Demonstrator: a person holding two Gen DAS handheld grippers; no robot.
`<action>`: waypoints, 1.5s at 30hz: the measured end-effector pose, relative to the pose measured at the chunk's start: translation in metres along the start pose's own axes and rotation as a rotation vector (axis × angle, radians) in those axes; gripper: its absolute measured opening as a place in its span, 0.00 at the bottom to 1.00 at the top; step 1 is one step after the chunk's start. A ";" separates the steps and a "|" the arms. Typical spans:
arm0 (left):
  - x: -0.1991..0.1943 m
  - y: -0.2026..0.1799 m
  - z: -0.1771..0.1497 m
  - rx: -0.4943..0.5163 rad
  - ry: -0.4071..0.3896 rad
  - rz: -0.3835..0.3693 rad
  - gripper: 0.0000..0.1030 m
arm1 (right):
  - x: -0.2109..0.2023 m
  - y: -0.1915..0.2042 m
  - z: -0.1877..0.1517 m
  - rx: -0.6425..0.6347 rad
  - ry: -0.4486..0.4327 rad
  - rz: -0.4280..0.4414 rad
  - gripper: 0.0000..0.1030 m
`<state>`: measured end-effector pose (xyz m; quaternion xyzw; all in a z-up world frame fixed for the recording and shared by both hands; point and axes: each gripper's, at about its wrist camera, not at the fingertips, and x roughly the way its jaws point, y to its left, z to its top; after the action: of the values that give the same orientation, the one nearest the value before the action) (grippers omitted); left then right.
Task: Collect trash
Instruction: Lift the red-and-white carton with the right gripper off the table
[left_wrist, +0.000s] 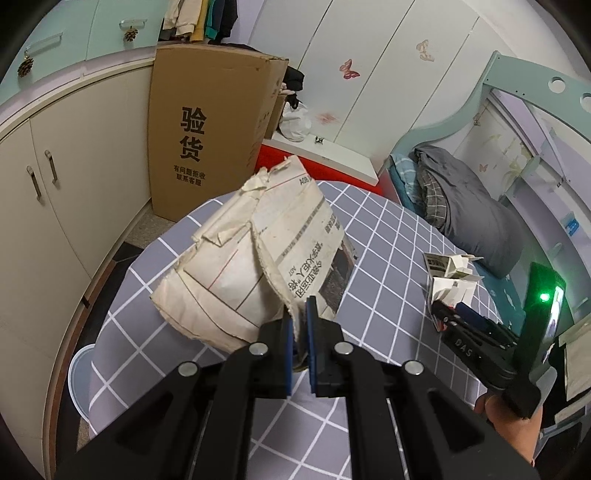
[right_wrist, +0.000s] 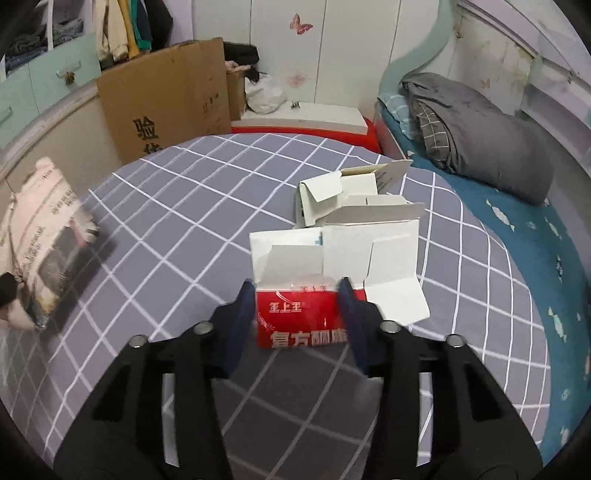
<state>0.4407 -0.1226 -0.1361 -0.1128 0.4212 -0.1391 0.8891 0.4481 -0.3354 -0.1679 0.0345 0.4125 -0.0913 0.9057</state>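
Left gripper (left_wrist: 300, 321): pinched shut on the crumpled yellowed newspaper's (left_wrist: 255, 254) torn edge, lifting it above the grey checked tablecloth (left_wrist: 388, 236).
Right gripper (right_wrist: 297, 295): jaws part-open, bracketing the red-and-white flattened carton (right_wrist: 301, 317) resting on the cloth, seemingly to grab it next; contact unclear.

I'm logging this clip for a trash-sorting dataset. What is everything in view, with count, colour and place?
crumpled newspaper: one, yellowed cream with print, held above the table's left side
red carton: one, red and white, flaps open, near table edge
white carton: one, white, torn open, just behind the red carton
table: one, grey cloth with white grid
cardboard box: one large, brown, printed in black, beyond the table
bin: one, pale, left of and below the table, partly hidden
bed: one, teal sheet, grey bedding, right
cabinets: cream doors, left
left claw: shut on the newspaper
right claw: either side of the red carton; contact unclear
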 end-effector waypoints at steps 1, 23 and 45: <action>-0.002 0.000 -0.001 0.002 0.000 0.001 0.06 | -0.005 -0.001 -0.003 0.010 -0.003 0.016 0.36; -0.025 0.007 -0.021 0.001 -0.013 0.029 0.06 | -0.043 -0.004 -0.023 0.200 -0.137 -0.007 0.71; -0.018 0.013 -0.019 0.012 -0.004 0.035 0.06 | -0.042 -0.017 -0.031 0.308 -0.059 0.081 0.07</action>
<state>0.4168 -0.1061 -0.1393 -0.1002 0.4206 -0.1259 0.8929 0.3948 -0.3425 -0.1558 0.1868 0.3649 -0.1179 0.9045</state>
